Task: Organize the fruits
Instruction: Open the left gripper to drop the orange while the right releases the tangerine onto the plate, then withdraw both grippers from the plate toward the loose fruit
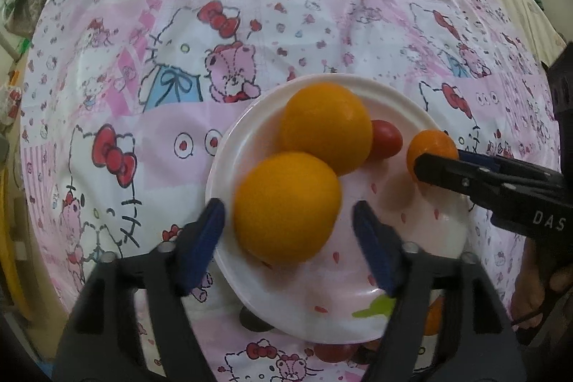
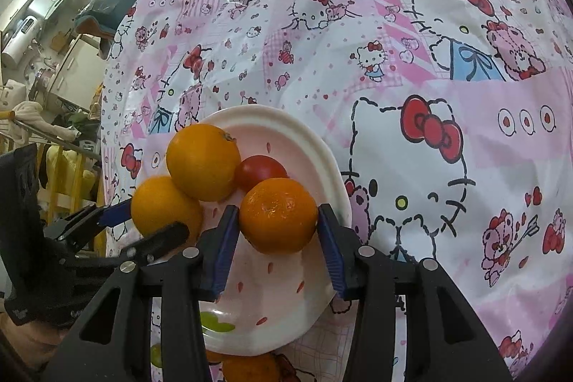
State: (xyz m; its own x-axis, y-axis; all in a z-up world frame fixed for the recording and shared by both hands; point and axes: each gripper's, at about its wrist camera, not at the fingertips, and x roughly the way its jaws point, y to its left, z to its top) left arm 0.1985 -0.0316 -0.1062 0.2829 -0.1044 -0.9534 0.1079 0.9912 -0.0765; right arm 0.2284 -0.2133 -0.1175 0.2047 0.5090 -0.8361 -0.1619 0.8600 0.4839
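Holding: right claw (image 2: 277, 228) clenched on a small round orange mandarin (image 2: 277, 215), blue pads touching both flanks, just above the white scalloped plate with pink strawberry print (image 2: 322, 145).

Released: left claw (image 1: 288, 240) stands wide around a large smooth orange (image 1: 286, 206), pads clear of its skin; the fruit appears to rest on the plate.

Also on plate: second large orange (image 1: 326, 127), touching the first; small red tomato (image 1: 386, 138) behind it, just beside the mandarin.

Off plate: further orange and red fruit partly hidden at the near rim, on the pink cartoon-cat cloth (image 1: 161, 145) covering the counter.

Handling advice: lower the mandarin into the bare patch beside the tomato before loosening, so it settles without rolling; withdraw the left claw straight up, avoiding nudging the touching oranges.
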